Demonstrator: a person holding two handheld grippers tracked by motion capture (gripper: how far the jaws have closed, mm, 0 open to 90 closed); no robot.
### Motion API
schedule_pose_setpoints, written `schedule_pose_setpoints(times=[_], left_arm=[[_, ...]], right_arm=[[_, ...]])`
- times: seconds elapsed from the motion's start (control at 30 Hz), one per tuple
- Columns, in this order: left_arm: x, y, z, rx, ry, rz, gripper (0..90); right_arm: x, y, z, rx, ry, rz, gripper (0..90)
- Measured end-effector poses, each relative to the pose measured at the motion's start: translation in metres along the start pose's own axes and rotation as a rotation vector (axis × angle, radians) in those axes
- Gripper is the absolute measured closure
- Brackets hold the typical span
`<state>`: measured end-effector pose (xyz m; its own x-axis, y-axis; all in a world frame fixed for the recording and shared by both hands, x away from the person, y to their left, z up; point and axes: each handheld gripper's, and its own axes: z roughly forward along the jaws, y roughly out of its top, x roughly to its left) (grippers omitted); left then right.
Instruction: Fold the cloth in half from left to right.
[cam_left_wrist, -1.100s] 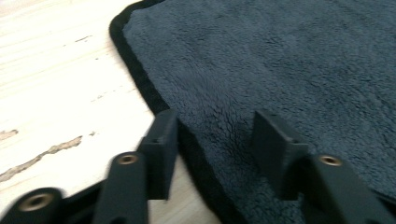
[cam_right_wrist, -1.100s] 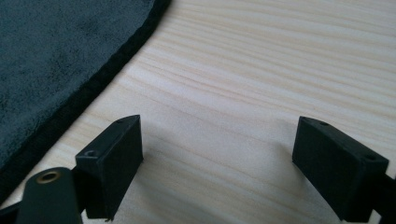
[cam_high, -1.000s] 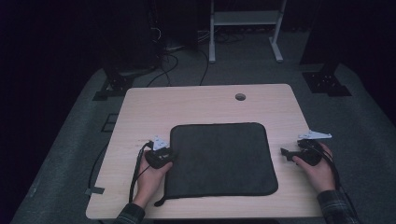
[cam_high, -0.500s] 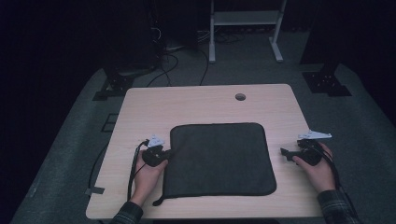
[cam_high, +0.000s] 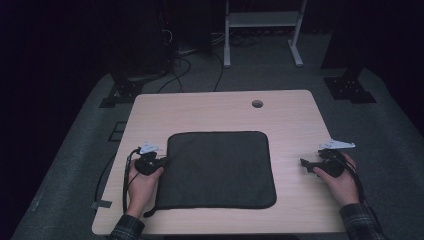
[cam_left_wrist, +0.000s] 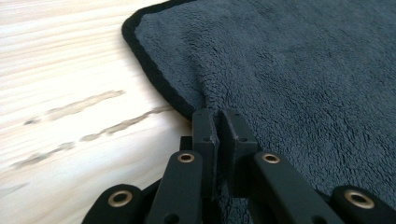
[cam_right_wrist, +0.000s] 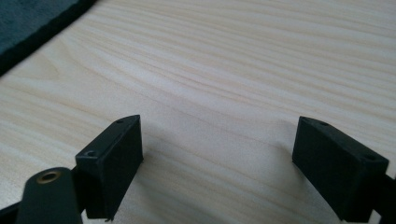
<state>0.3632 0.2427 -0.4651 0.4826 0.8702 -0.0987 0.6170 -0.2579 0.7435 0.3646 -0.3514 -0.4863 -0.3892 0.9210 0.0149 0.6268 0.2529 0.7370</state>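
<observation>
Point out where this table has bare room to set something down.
Bare wood runs along the table's far edge, between the cable hole and the dark towel, and between towel and right claw. It is tight at the towel's left edge, which the left claw pinches.

Between the dark cloth and the right hand-held gripper the table lies bare, free for passing.

A light wooden table with a small round hole near its far edge. Behind it, cables trail across grey carpet beside a white metal frame
</observation>
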Motion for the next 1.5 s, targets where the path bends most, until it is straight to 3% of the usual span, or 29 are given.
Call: schedule_pose_setpoints(times=[0.1,0.17,0.53,0.73,1.5], left_arm=[[0.007,-0.001,-0.004,-0.002,0.019,-0.013,84.5],[0.010,-0.001,-0.007,-0.017,0.009,-0.034,84.6],[0.002,0.016,-0.020,-0.114,-0.130,-0.080,84.8],[-0.007,0.025,-0.020,-0.150,-0.203,-0.079,84.7],[-0.053,0.058,0.003,-0.164,-0.366,-0.039,84.6]], right_arm=[[0.000,0.000,0.000,0.000,0.000,0.000,15.0],[0.000,0.000,0.000,0.000,0.000,0.000,15.0],[0.000,0.000,0.000,0.001,0.001,0.001,15.0],[0.000,0.000,0.000,0.000,0.001,0.000,15.0],[0.000,0.000,0.000,0.001,0.002,-0.002,15.0]])
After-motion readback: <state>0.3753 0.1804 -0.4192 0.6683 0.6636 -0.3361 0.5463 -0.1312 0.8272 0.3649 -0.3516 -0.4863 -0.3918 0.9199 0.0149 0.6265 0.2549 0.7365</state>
